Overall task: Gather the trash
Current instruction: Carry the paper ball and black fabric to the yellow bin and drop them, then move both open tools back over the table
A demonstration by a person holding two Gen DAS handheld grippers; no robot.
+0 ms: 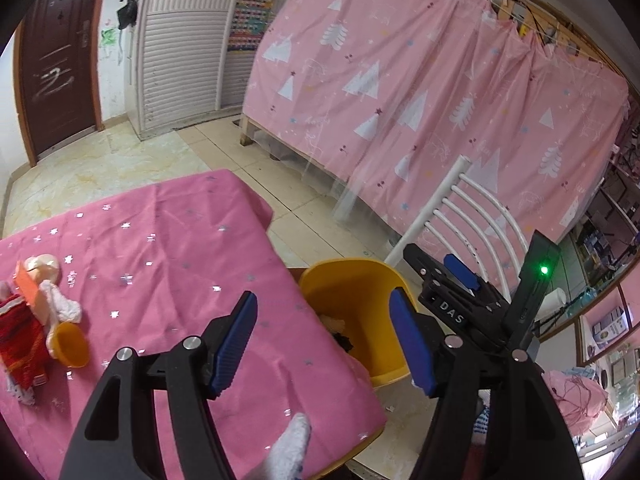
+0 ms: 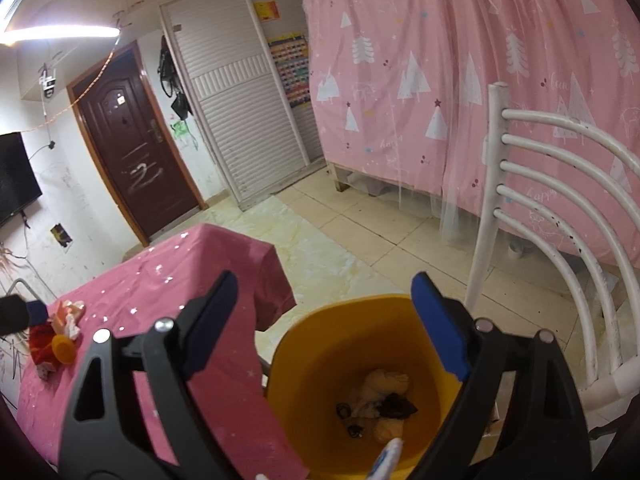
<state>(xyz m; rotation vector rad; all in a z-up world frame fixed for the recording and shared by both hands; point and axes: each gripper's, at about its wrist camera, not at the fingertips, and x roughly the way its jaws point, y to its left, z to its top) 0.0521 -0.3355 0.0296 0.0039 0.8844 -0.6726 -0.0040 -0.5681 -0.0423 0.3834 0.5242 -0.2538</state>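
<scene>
The right gripper (image 2: 320,320) hangs over the yellow bin (image 2: 320,360), jaws spread wide with nothing between them; crumpled pale and dark trash (image 2: 380,400) lies at the bin's bottom. The left gripper (image 1: 324,340) is also spread and empty, straddling the table edge (image 1: 320,312) and the bin beside it. Farther left on the pink cloth (image 1: 160,248) lie a red packet (image 1: 20,340), an orange cup (image 1: 72,344) and white scraps (image 1: 60,304). Behind stand a white chair (image 2: 560,240) and a pink curtain (image 1: 400,80).
</scene>
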